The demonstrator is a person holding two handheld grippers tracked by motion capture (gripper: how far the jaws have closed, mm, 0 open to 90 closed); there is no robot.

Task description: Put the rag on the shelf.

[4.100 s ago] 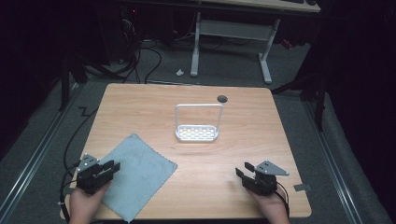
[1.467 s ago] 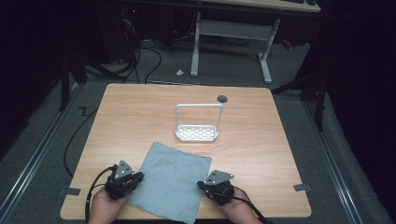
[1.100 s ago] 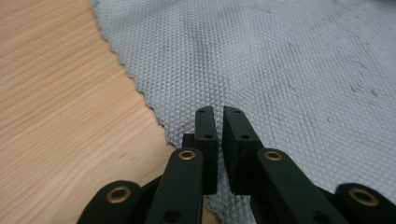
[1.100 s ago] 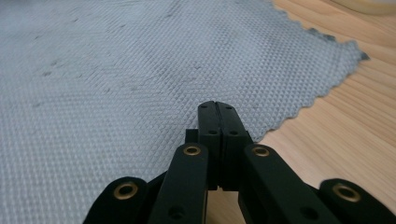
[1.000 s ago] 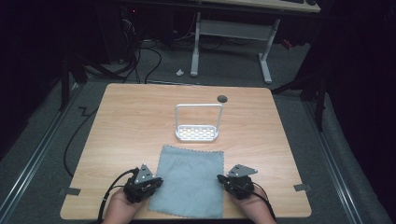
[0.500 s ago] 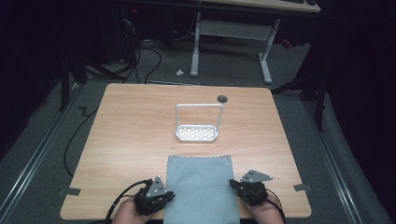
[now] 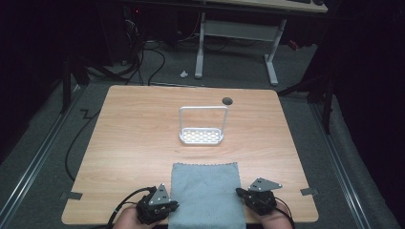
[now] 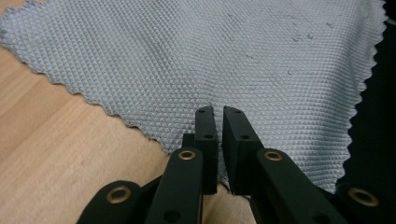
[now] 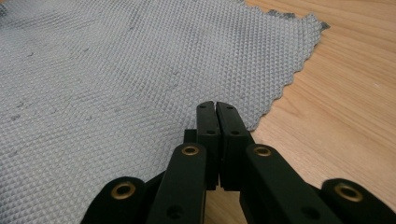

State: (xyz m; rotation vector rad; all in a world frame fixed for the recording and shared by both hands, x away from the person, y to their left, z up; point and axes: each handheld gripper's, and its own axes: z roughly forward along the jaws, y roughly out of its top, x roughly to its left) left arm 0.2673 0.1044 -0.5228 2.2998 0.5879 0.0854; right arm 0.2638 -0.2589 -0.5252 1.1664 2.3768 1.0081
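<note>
High cam overhead, facing fwd; both gripper cams close, share cloth (image 7: 205, 193).

Left gripper (image 7: 168, 208) low at the near table edge, held in the left hand (image 7: 125, 219), jaws pointing inward toward the right gripper (image 7: 240, 193), closed to a narrow slit. Right gripper held in the right hand (image 7: 272, 220), pointing inward, jaws pressed fully together. Both sit level with each other, well apart.
</note>
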